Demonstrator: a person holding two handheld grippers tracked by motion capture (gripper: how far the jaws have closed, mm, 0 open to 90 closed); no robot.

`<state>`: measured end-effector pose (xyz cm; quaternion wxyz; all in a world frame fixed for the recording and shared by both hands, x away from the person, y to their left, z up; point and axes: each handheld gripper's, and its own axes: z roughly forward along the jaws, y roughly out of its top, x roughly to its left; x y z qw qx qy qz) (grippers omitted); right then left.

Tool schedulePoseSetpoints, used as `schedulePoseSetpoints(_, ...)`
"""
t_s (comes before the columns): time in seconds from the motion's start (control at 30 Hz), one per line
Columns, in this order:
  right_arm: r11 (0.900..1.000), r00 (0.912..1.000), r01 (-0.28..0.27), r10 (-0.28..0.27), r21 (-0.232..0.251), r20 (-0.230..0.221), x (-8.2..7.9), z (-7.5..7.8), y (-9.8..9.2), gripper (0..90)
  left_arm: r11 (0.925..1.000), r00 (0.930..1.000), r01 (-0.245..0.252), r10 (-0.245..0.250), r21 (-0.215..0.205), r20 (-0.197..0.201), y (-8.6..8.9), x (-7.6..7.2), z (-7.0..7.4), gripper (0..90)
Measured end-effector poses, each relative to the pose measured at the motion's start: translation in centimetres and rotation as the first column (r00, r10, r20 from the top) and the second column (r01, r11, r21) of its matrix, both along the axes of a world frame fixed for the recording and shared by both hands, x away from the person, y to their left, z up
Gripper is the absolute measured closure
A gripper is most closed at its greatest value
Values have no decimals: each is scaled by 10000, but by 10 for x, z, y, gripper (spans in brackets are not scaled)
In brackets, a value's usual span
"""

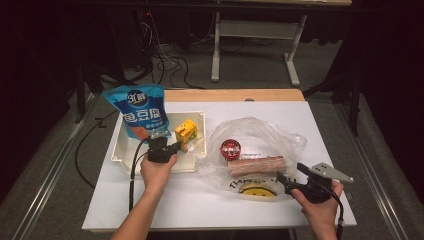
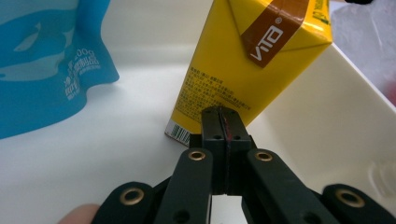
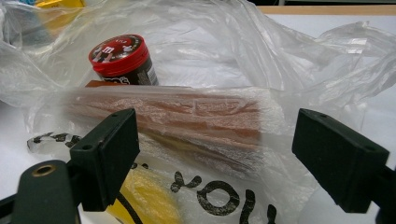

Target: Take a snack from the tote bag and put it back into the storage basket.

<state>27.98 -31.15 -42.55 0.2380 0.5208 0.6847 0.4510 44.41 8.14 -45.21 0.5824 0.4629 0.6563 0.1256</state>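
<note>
In the shallow white plastic tray (image 1: 121,150) on the left part of the white table (image 1: 200,200), a yellow drink carton with a brown band (image 1: 185,133) stands a little tilted near the tray's right wall. The left gripper (image 1: 175,147), held in the person's left hand (image 1: 158,170), points at it. In the left gripper view its two black jaws are pressed flat together with nothing between them, and their tips sit right at the lower edge of the carton (image 2: 252,60), at or just short of touching; I cannot tell which. Beside the carton, at the tray's far left, a blue snack pouch with white lettering (image 1: 136,111) stands leaning over the tray's rim.

To the right of the tray lies a crumpled clear plastic bag with black print and a yellow smiley face (image 1: 295,137), spread on the table. Inside it rest a long brownish packet wrapped in clear film (image 1: 256,165) lying on its side and, just behind it, a small round tin with a red and black lid (image 1: 230,148).

The right gripper (image 1: 281,178), in the person's right hand (image 1: 320,205), sits low at the bag's near right edge. In the right gripper view its jaws are spread wide apart, with the brownish packet (image 3: 187,116) and the bag's film ahead of them, and neither pad presses on anything.
</note>
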Motion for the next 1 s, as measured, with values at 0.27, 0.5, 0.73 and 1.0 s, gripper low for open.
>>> schedulePoseSetpoints(0.27, 10000, 10000, -41, 41, -43, 6, 0, -1, 1, 150, 9999, 9999, -67, 65, -158, -152, -1, 15, 0, 900)
schedulePoseSetpoints(0.5, 9999, 10000, -75, 75, -80, -19, 0, -2, 3, 151, 9994, 9993, -282, 277, -196, -241, 0, 24, -6, 900)
schedulePoseSetpoints(0.73, 10000, 10000, -56, 56, -48, -58, 0, -3, 3, 151, 9999, 9998, 96, -99, -141, -169, -1, 13, 1, 900)
schedulePoseSetpoints(1.0, 9999, 10000, -74, 74, -67, -62, 0, -2, 4, 152, 9973, 9958, 724, -716, 132, -563, -14, 11, -4, 900)
